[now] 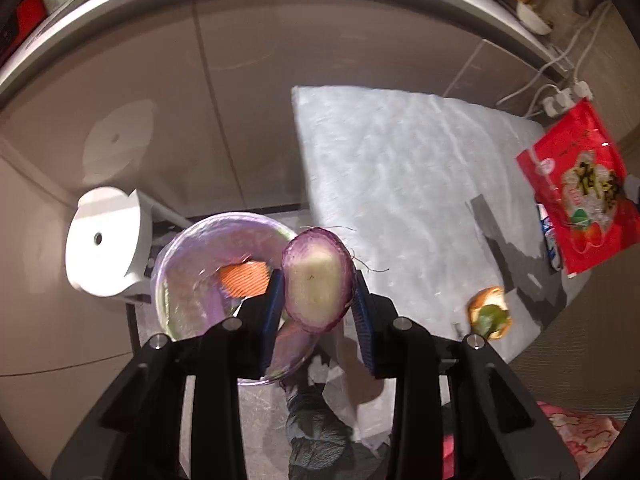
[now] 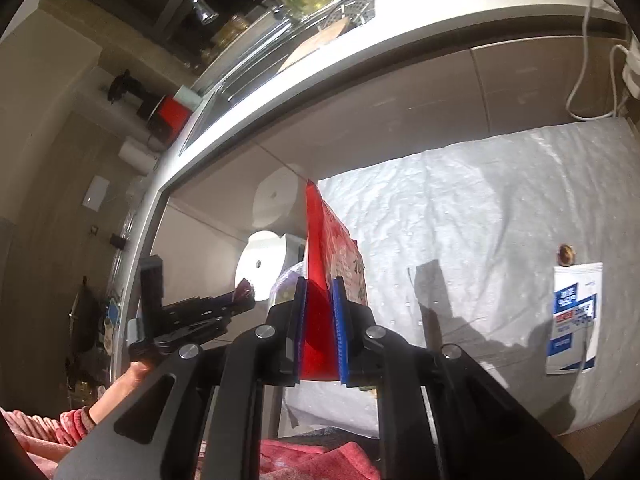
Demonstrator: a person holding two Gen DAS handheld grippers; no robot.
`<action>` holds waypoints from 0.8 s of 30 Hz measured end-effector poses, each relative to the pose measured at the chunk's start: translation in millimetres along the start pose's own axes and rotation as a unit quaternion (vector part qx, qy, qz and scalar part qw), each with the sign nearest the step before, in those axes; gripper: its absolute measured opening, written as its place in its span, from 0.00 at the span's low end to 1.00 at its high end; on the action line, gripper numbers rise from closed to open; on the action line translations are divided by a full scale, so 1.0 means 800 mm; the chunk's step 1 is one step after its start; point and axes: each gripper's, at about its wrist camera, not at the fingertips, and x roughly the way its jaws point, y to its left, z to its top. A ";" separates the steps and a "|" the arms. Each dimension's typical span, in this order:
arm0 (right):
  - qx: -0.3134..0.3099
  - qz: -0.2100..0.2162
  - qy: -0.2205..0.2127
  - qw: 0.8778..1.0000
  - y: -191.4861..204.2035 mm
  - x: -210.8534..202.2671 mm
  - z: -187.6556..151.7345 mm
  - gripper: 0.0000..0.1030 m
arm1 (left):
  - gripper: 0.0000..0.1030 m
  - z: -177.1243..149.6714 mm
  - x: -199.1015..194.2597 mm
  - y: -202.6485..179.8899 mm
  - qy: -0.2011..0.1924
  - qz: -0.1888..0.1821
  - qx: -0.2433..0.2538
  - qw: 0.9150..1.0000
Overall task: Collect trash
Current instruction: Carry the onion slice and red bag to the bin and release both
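We see a white plastic sheet point(image 1: 400, 168) on the floor; it looks crinkly and a bit shiny. Left of the sheet, a clear bin bag point(image 1: 208, 272) looks thin and glossy. Our left gripper point(image 1: 318, 300) is matt black plastic with ribbed blue pads point(image 1: 362, 320), and they squeeze an onion slice point(image 1: 318, 276) with papery purple skin and a pale, wet-looking face. Our right gripper point(image 2: 320, 320) pinches a shiny red snack bag point(image 2: 320, 280). On the sheet's right side lies a smooth white and blue packet point(image 2: 574, 316). Above the sheet, the cupboard doors point(image 2: 400, 120) look smooth and glossy.
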 end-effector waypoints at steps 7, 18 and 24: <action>-0.018 0.000 0.023 1.000 0.063 0.037 -0.003 0.13 | 0.32 -0.024 0.093 0.085 0.077 0.006 -0.041 0.996; -0.021 0.011 0.058 0.998 0.116 0.102 -0.012 0.13 | 0.59 -0.035 0.084 0.109 0.095 -0.016 -0.054 0.994; -0.033 0.029 0.110 0.993 0.139 0.175 -0.021 0.13 | 0.83 -0.045 -0.001 0.119 0.050 -0.022 -0.090 0.994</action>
